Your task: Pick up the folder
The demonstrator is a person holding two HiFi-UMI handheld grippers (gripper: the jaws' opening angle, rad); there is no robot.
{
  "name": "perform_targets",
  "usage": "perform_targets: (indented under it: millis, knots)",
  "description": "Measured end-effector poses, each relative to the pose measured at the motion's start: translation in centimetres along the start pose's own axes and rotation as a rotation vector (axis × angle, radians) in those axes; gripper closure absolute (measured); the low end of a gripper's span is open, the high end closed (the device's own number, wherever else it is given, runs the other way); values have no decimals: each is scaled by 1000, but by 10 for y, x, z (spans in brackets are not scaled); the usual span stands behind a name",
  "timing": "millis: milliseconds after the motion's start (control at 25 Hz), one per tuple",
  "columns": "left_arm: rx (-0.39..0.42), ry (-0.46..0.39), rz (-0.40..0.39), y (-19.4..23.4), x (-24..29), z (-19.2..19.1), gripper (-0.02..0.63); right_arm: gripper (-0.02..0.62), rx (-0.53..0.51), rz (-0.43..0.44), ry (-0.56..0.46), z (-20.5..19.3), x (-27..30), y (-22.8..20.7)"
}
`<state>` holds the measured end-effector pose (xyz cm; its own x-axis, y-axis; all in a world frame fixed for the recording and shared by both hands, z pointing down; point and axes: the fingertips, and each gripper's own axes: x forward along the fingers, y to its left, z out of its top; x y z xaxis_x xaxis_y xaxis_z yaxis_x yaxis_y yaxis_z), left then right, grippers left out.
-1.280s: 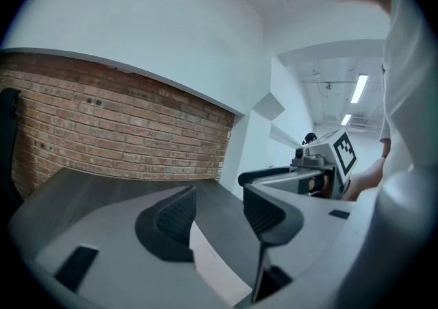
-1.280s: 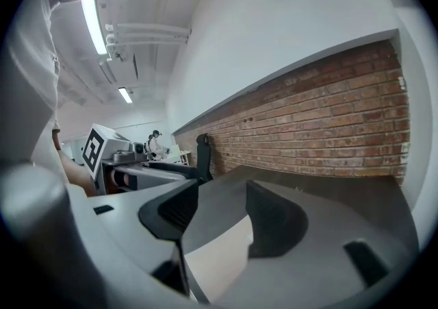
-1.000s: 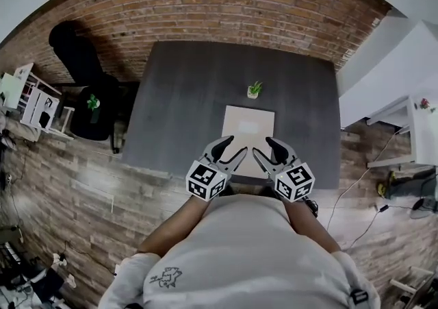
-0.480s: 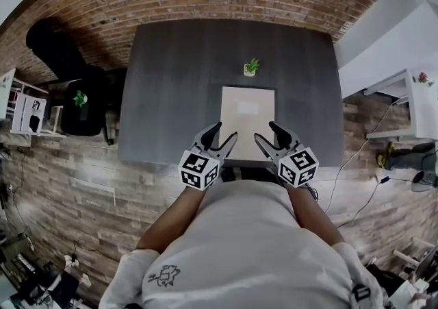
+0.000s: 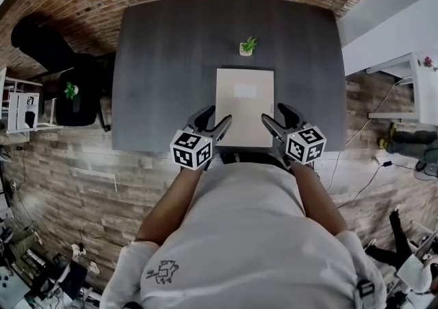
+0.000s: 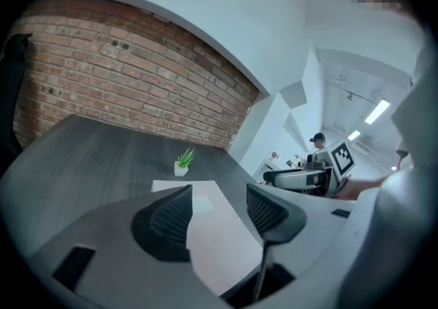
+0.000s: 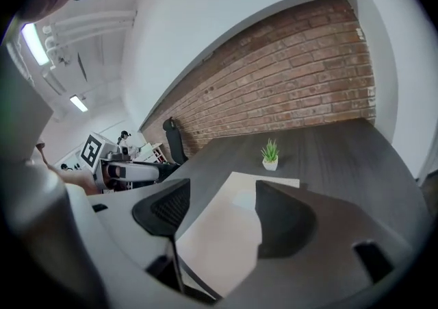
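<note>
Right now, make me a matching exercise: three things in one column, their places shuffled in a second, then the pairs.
1. beige rectangular folder
2. small green potted plant
3. black office chair

A. on the floor, left of the dark grey table
B. flat at the table's near edge
C. on the table, just beyond the folder

Pairs: 1-B, 2-C, 3-A.

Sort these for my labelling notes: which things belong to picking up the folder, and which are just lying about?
Job: folder; left claw and right claw, jaws just opened wider, nothing between them, by its near corners.
Lying about: potted plant, black chair, white shelf unit; the table only carries the folder.
</note>
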<state>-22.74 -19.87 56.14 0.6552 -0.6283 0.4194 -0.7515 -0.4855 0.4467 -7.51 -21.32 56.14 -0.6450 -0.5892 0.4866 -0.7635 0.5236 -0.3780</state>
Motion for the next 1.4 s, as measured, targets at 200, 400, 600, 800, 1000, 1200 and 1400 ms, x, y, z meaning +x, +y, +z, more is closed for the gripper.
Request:
perform_targets:
  millis: [200, 400, 600, 800, 1000, 1200, 1400]
  knots:
    - [-46, 93, 2, 17, 21, -19, 356, 279, 39, -5, 93, -19, 14, -29]
    - [-75, 196, -1, 23, 38, -42, 353, 266, 108, -5, 201, -48, 27, -57]
    - [-100, 300, 32, 39, 50, -63, 348, 255, 159, 2, 301, -76, 40, -73]
    - [-100, 346, 84, 60, 61, -75, 348, 244, 216, 8, 387, -103, 44, -83]
    - [-133, 409, 106, 79, 70, -94, 347, 244, 251, 17, 417, -116, 50, -91]
    - [-187, 445, 125, 100, 80, -118, 345, 245, 287, 33, 445, -125, 59, -96]
    - [-271, 483, 91, 106, 84, -141, 345, 254, 334, 48, 471, -138, 64, -104]
